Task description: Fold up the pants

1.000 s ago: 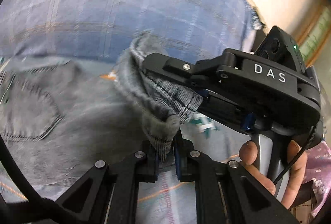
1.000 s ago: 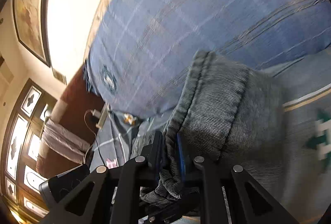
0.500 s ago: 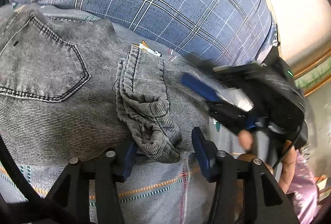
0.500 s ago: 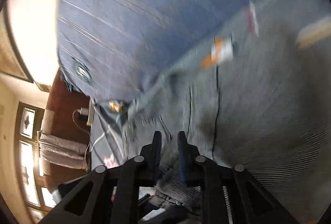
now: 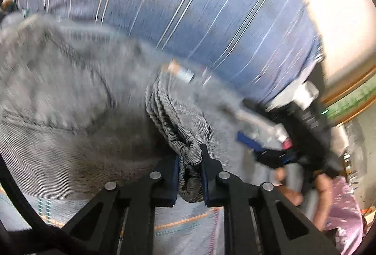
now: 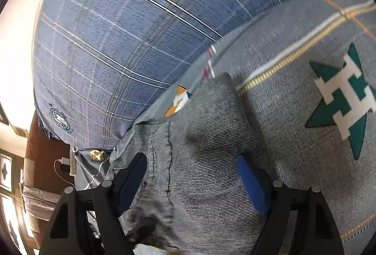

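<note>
Grey denim pants [image 5: 70, 113] lie on a patterned bed sheet, back pocket showing at left in the left wrist view. My left gripper [image 5: 189, 168] is shut on a bunched fold of the pants' hem. My right gripper [image 6: 192, 182] is open, its blue pads [image 6: 252, 184] spread either side of a flat part of the pants [image 6: 206, 149] lying on the sheet. The right gripper also shows blurred at the right of the left wrist view [image 5: 270, 144], held by a hand.
A large blue plaid pillow [image 6: 129, 31] lies just beyond the pants. The grey sheet [image 6: 305, 149] with teal star prints stretches to the right. A brown headboard, a charger cable [image 6: 63, 168] and a window are at far left.
My left gripper, open half a second ago, has shut on the bunched hem. My right gripper has let go of the pants, opened wide and drawn back to the right.
</note>
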